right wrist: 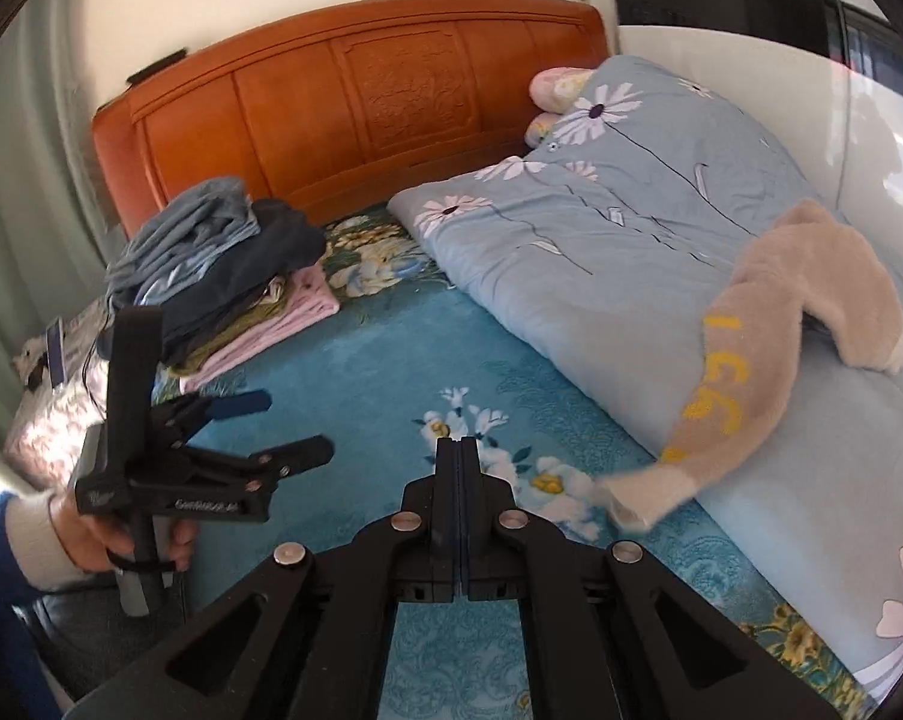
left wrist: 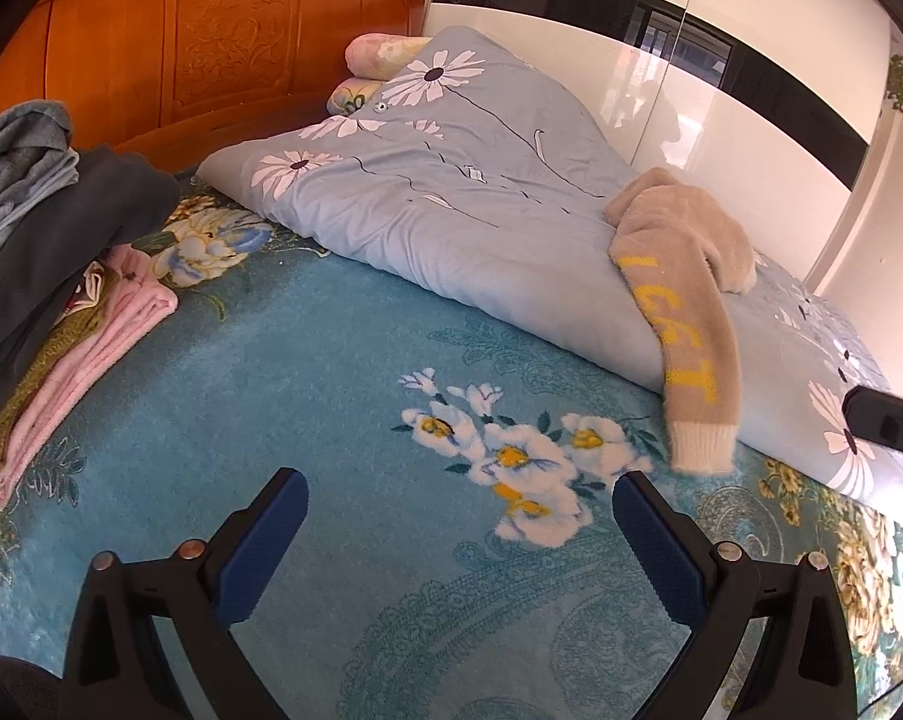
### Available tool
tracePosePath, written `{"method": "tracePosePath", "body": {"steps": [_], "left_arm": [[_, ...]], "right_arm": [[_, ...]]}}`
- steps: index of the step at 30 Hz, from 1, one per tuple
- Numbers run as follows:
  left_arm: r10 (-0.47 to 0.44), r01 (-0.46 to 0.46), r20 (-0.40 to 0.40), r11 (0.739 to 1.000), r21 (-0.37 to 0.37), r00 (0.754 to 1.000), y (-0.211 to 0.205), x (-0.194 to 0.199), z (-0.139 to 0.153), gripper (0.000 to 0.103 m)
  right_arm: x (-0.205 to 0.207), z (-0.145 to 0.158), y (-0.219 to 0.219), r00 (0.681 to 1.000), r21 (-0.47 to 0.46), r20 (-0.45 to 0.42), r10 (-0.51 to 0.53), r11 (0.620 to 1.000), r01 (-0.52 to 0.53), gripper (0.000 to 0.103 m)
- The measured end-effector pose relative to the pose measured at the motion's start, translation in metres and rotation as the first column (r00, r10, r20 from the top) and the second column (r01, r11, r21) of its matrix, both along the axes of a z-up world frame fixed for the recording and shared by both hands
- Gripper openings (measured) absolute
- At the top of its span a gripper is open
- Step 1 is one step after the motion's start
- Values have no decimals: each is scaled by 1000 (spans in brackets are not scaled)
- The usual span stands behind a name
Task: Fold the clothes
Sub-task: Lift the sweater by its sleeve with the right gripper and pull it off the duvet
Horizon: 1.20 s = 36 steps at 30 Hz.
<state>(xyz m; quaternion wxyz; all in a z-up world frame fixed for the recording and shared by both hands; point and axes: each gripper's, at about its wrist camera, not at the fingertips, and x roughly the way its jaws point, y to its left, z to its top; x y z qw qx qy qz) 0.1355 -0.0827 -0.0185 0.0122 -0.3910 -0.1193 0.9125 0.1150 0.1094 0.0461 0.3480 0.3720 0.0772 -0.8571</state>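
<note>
One fluffy beige sweater with yellow lettering (right wrist: 769, 324) lies draped over the blue daisy-print quilt (left wrist: 451, 192), its cuff reaching the teal floral bedspread (left wrist: 307, 372), while the left tongs (left wrist: 460, 516) gape empty and the right tongs (right wrist: 462, 480) are pressed closed on nothing, so picking it up looks next.

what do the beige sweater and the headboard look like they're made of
Beige sweater: looks like a fuzzy, plush knit, with a soft nap, a ribbed pale cuff and yellow letters worked into the sleeve. Headboard: apparently orange-brown wood with a smooth semi-gloss finish, carved floral panels and faint grain; solid wood or veneer cannot be told.
</note>
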Motion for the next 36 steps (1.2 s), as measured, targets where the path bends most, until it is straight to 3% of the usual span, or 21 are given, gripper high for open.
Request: {"method": "tracePosePath", "body": {"steps": [2,5,8,11,13,15,17,20,23,27,36], "left_arm": [[-13,13,-5,1000,6,1000,1,5,1,103],[-35,35,-12,999,-4,999,4,13,2,103],[-41,41,-20,999,-9,999,4,18,1,103],[-29,30,-17,999,13,999,0,22,-2,103],[-24,25,-19,999,28,1000,-3,23,-4,103],[-16,17,-20,999,43,1000,-6,22,-7,103],[-2,3,-12,998,60,1000,-9,20,-12,103],[31,-32,9,996,88,999,-15,16,-21,103],[60,-63,35,992,106,998,-19,13,-29,103],[86,-92,54,988,122,995,-23,8,-36,103],[94,-103,77,987,126,993,-23,3,-44,103]], "right_arm": [[6,-9,-2,1000,28,20,-17,999,17,0],[-5,-20,16,989,42,68,-135,990,132,0],[-32,-30,49,951,-6,137,-278,959,282,0],[-69,-43,91,871,-76,234,-431,885,458,6],[-92,-53,118,800,-119,289,-526,809,575,32],[-113,-66,143,722,-170,371,-584,722,671,47],[-133,-82,163,651,-214,464,-601,637,741,48],[-156,-103,183,551,-211,539,-637,531,821,51],[-176,-121,194,498,-212,587,-638,473,855,52],[-202,-133,195,480,-167,568,-668,478,862,52],[-245,-147,187,510,-144,563,-651,530,835,52]]}}
